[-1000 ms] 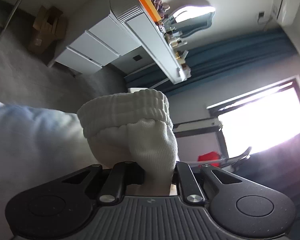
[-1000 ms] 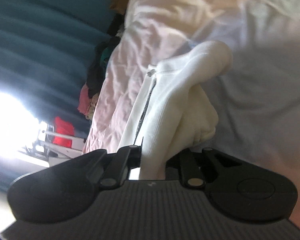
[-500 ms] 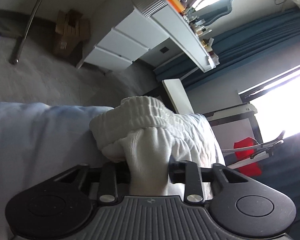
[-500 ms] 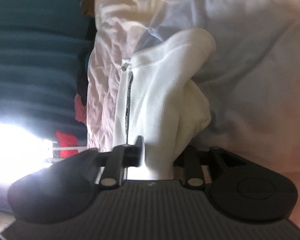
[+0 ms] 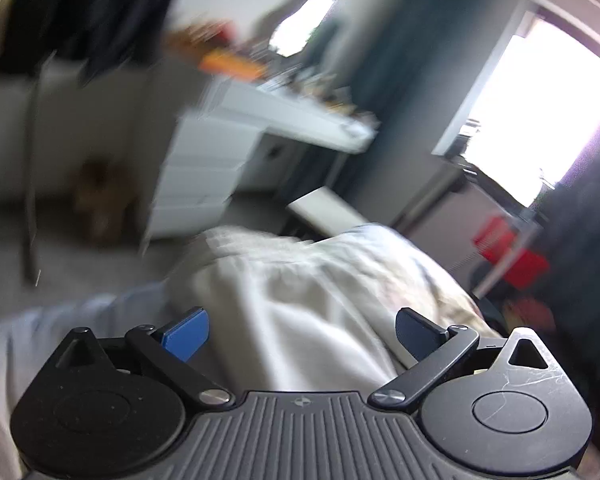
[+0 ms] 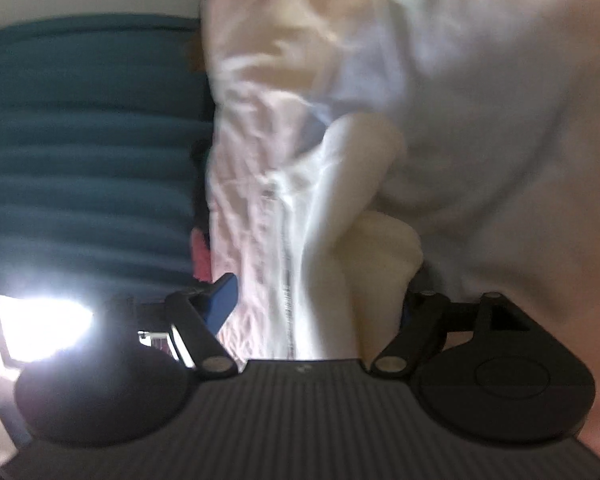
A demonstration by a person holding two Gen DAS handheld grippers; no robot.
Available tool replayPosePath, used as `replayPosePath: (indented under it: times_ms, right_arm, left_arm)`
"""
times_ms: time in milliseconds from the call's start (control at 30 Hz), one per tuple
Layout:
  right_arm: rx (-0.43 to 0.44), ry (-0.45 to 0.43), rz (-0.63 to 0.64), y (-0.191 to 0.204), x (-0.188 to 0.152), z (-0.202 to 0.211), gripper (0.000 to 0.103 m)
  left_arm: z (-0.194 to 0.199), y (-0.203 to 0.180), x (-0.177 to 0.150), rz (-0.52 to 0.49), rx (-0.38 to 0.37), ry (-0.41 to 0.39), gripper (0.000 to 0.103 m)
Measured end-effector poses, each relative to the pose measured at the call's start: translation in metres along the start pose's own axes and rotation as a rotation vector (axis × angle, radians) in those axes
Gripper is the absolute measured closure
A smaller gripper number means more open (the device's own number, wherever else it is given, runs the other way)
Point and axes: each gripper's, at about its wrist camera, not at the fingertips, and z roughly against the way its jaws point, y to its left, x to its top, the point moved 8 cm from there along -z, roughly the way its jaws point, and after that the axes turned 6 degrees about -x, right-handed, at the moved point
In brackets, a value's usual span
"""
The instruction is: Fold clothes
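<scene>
left gripper (image 5: 300, 330): jaws spread wide, blue pads clear of cloth. right gripper (image 6: 320, 300): jaws spread, cloth between them, unclamped. white garment (image 5: 300, 300): bunched on the bed (image 6: 500, 140), just ahead of both grippers. white drawer unit (image 5: 204, 176): beyond bed. teal curtain (image 6: 88, 140): beside bed.

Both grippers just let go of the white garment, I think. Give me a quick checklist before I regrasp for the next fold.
1. Left gripper open: ok, jaws spread wide.
2. Right gripper open: ok, jaws apart.
3. White garment on the bed: ok.
4. Fabric free of the right gripper's fingers: cannot tell, cloth lies between them.
5. Garment lying flat: not ok, bunched.
6. View sharp enough to aim: not ok, both blurred.
</scene>
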Motion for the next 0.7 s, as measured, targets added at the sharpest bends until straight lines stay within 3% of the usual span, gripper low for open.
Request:
replayPosePath:
  times_ms: [100,167,267,367,533,567,633,700]
  right_arm:
    - [0.001,-0.023,0.089,0.010,0.001,0.000,0.025]
    - [-0.026,-0.026,0.121,0.009,0.001,-0.003,0.025]
    - [-0.067,-0.030,0.170,0.008,0.001,-0.006,0.025]
    - [-0.108,-0.035,0.219,0.007,0.001,-0.010,0.025]
    - [-0.177,-0.042,0.300,0.006,0.002,-0.016,0.026]
    - [-0.202,-0.057,0.320,0.006,0.002,-0.016,0.029]
    - [-0.280,-0.106,0.379,0.007,0.003,-0.016,0.051]
    - [-0.306,-0.118,0.431,0.009,0.001,-0.017,0.060]
  left_arm:
    - [0.002,-0.048,-0.025,-0.144,-0.101,0.016,0.000]
    - [-0.003,-0.078,-0.056,-0.220,-0.183,0.091,0.000]
    - [-0.009,-0.116,-0.101,-0.321,-0.239,0.176,0.000]
    - [-0.015,-0.155,-0.131,-0.448,-0.285,0.195,0.000]
    - [-0.026,-0.188,-0.179,-0.634,-0.346,0.170,0.000]
    - [-0.027,-0.188,-0.189,-0.668,-0.339,0.166,0.000]
    - [-0.030,-0.193,-0.207,-0.732,-0.356,0.186,0.000]
    - [-0.038,-0.188,-0.218,-0.753,-0.371,0.229,0.000]
